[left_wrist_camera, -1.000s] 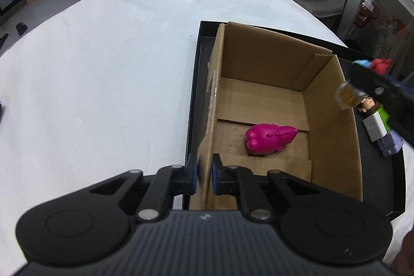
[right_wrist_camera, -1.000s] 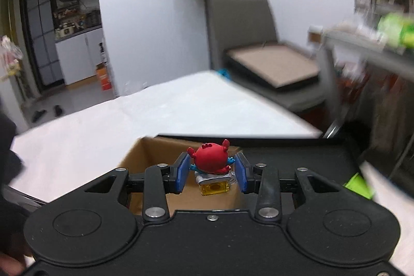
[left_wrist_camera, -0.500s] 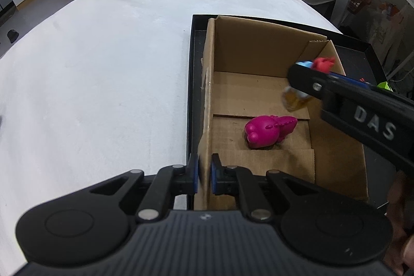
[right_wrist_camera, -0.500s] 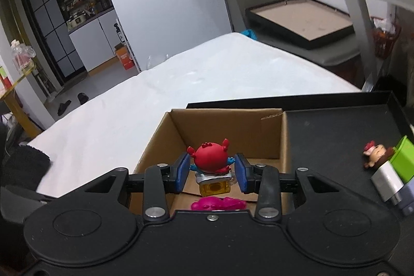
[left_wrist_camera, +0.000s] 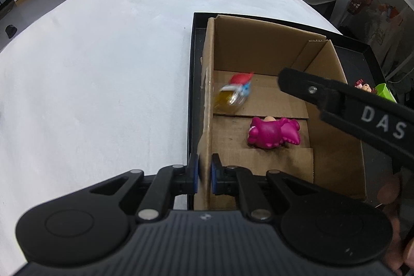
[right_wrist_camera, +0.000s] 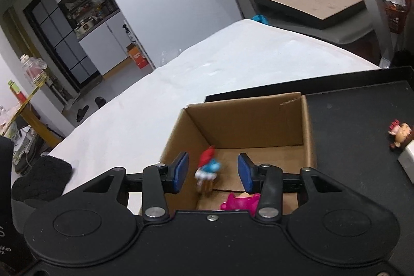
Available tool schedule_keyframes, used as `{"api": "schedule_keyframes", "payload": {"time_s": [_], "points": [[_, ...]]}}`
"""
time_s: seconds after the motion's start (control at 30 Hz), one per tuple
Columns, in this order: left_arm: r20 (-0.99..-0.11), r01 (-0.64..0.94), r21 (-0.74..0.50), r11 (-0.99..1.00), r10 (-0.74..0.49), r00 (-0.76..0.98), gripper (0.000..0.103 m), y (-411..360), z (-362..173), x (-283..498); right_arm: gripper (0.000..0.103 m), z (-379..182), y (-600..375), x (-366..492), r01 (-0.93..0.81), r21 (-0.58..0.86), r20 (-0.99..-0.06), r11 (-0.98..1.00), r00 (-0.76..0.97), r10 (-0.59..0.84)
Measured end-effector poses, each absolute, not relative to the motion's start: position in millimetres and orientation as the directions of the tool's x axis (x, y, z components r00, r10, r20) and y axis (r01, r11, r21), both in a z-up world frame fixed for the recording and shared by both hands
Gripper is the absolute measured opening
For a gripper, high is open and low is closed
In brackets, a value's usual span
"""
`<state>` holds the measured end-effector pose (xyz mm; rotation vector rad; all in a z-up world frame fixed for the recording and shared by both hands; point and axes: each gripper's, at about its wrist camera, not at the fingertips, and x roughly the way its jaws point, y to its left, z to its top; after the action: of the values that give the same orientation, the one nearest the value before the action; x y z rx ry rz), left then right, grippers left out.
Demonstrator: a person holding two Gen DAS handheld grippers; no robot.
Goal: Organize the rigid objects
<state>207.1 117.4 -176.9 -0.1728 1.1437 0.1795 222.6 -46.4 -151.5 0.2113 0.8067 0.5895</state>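
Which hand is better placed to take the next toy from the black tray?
Right. The right gripper is opening, its red-capped figure already free inside the cardboard box; the left gripper is clamped on the wall.

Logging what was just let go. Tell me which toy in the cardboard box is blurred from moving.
The red-and-blue figure on a yellow base, smeared near the left wall of the cardboard box. The magenta toy lies sharp and still on the floor.
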Motion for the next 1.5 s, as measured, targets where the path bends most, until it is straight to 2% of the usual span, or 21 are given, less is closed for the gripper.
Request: {"api": "schedule_keyframes", "payload": {"time_s": [0.33, 0.47, 0.6, 0.7, 0.87, 0.97, 1.03, 1.17, 1.3, 1.5], "points": [[-0.922, -0.245, -0.038, 0.969, 0.061, 0.384, 0.009, 117, -176, 211, 0.045, -149, -64, 225, -0.363, 0.408, -0.627, 0.838, 0.555, 0.546], [-0.922, -0.254, -0.022, 0.967, 0.078, 0.378, 0.013, 116, -172, 213, 0.052, -144, -69, 224, -0.347, 0.403, -0.622, 0.847, 0.575, 0.532], [-0.922, -0.27, -0.019, 0.963, 0.088, 0.378, 0.014, 115, -165, 213, 0.053, -140, -76, 223, -0.335, 0.386, -0.622, 0.859, 0.594, 0.511], [-0.915, -0.276, -0.011, 0.961, 0.102, 0.391, 0.024, 112, -157, 212, 0.055, -139, -84, 223, -0.317, 0.377, -0.626, 0.87, 0.605, 0.492], [-0.903, -0.28, 0.0, 0.96, 0.121, 0.413, 0.055, 106, -144, 213, 0.065, -139, -101, 225, -0.282, 0.362, -0.631, 0.889, 0.628, 0.456], [-0.9, -0.271, 0.01, 0.962, 0.127, 0.417, 0.065, 100, -139, 214, 0.066, -140, -111, 226, -0.24, 0.336, -0.641, 0.911, 0.651, 0.408], [-0.9, -0.274, 0.013, 0.962, 0.13, 0.416, 0.068, 97, -137, 215, 0.067, -142, -118, 227, -0.214, 0.319, -0.645, 0.923, 0.664, 0.377], [-0.898, -0.27, 0.003, 0.963, 0.121, 0.422, 0.077, 90, -131, 217, 0.077, -142, -130, 229, -0.167, 0.299, -0.645, 0.94, 0.69, 0.328], [-0.896, -0.252, 0.008, 0.968, 0.119, 0.428, 0.08, 79, -125, 220, 0.084, -145, -142, 232, -0.115, 0.293, -0.653, 0.949, 0.701, 0.287], [-0.897, -0.223, 0.028, 0.974, 0.124, 0.425, 0.083, 61, -120, 228, 0.087, -153, -164, 238, -0.01, 0.293, -0.681, 0.956, 0.7, 0.216]]}}
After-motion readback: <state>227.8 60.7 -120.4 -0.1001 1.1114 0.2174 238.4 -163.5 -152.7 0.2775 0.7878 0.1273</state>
